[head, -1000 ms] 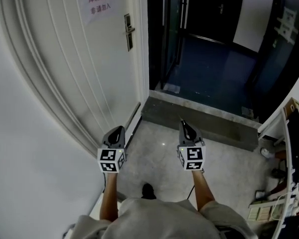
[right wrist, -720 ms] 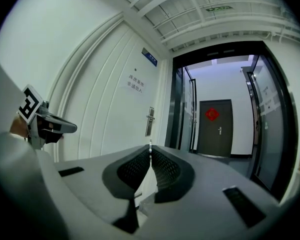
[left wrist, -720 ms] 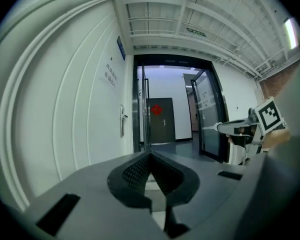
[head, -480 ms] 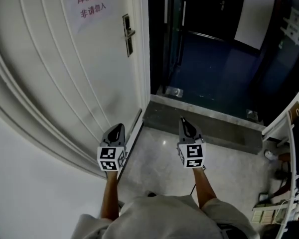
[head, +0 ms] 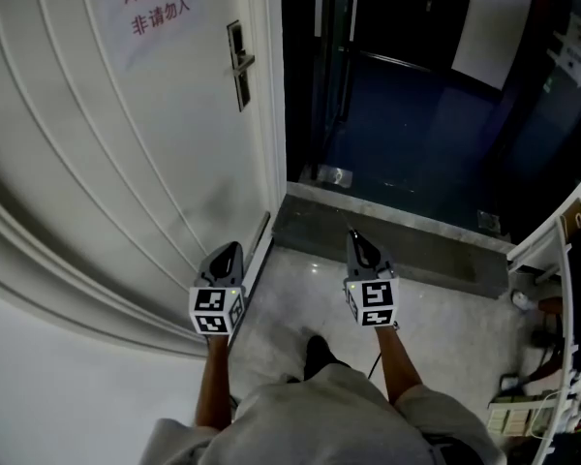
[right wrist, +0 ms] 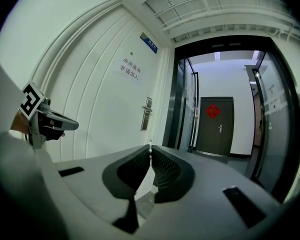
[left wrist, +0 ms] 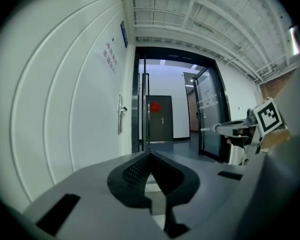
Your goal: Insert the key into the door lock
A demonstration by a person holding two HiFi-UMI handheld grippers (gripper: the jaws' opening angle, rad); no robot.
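The white door [head: 126,143] stands open on the left, and its metal lock plate with a lever handle [head: 238,64] is far ahead of both grippers. The same lock [right wrist: 146,114] shows in the right gripper view, small and distant. My right gripper [head: 353,236] is shut on a small silver key [right wrist: 150,144], whose tip pokes out between the pads. My left gripper [head: 229,248] is shut with nothing in it, close beside the door's lower edge. Both point level toward the doorway.
A grey stone threshold [head: 387,235] crosses the floor ahead, with a dark corridor behind it. A dark door with a red ornament [right wrist: 217,126] closes the corridor's end. A paper sign [head: 155,3] hangs on the white door. Cluttered shelving [head: 562,279] stands at the right.
The view has advanced toward the doorway: the threshold has come closer and the door with its lock has slid left. Both grippers keep the same pose and stay shut.
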